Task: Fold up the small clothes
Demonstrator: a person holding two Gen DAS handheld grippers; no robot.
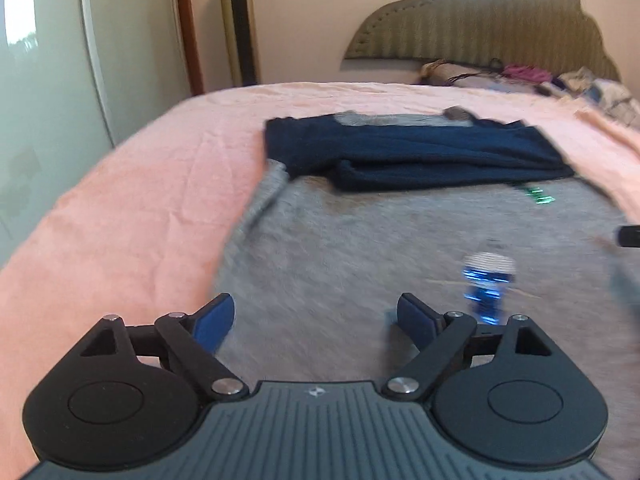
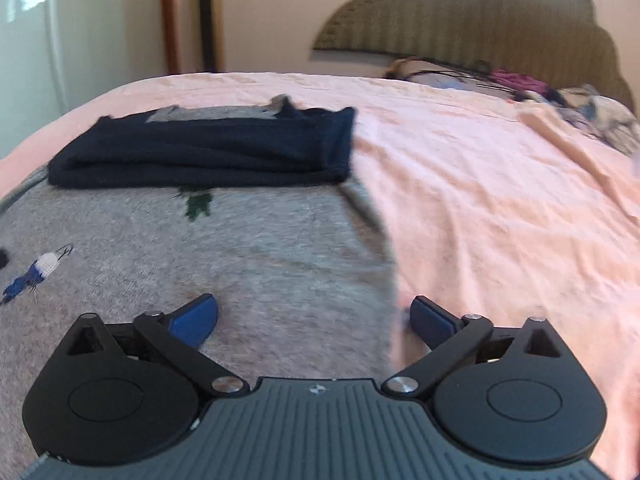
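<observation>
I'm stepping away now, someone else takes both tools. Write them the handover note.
Left tool: open, nothing between its pads, over the near left part of the grey top.
Right tool: open, empty, over the top's right edge, where it meets the pink sheet.
Things: grey top lies flat on the bed; its navy sleeves are folded in across the far end.
Done: sleeves folded in.
Left: the body seems unfolded; probably take the near hem and fold it toward the sleeves, then smooth.

Left gripper (image 1: 314, 320), fingers (image 1: 214, 322) spread, hangs over grey garment (image 1: 340, 248) with navy sleeves (image 1: 420, 152) folded.
</observation>
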